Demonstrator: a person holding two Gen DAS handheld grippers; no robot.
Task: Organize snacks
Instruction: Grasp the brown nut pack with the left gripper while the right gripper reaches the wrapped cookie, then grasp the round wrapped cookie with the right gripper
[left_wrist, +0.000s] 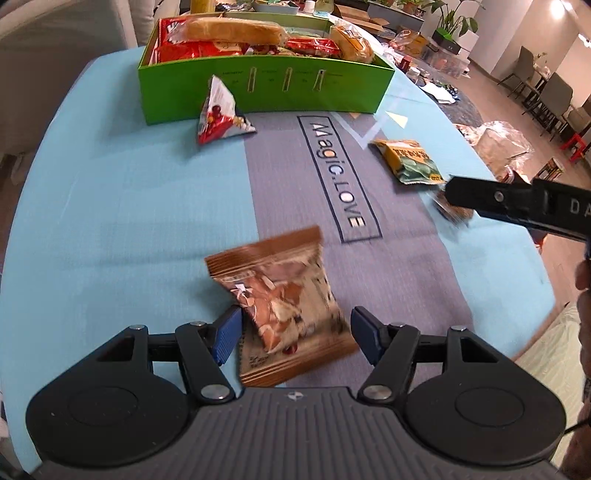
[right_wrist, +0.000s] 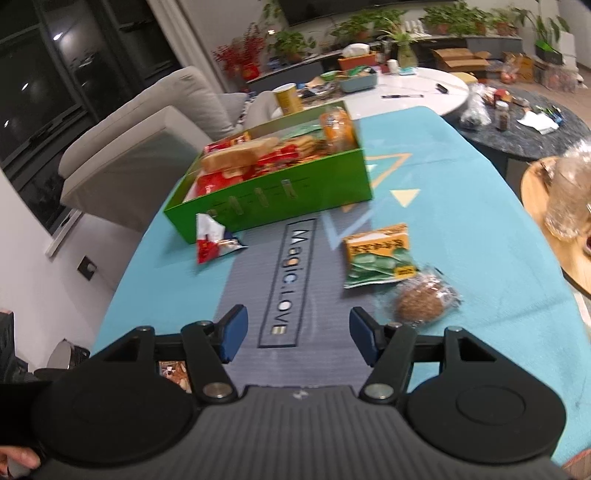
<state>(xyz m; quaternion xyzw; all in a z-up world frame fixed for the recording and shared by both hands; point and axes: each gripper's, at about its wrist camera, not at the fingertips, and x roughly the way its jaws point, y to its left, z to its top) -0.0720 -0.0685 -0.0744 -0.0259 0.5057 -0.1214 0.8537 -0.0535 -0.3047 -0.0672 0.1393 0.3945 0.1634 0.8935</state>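
Living room, desk under blue cloth (left_wrist: 110, 206). Green box (left_wrist: 258, 88) at far edge, already full of snacks. Left tool (left_wrist: 293, 338) spread, straddling brown packet (left_wrist: 284, 306); pads not pressing. Right tool (right_wrist: 297, 338) spread, empty, near round wrapped cake (right_wrist: 421, 304) and yellow-green packet (right_wrist: 380, 256). Red-white pouch (left_wrist: 218, 110) just beside box. Risk: slick foil slips or tilts if pinched off-centre; crowded box may spill.

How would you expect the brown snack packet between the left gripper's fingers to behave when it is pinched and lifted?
The brown packet looks puffy with crimped ends, so it is probably light and will likely crumple. Its glossy film may slip. The pieces pictured on it suggest brittle contents.
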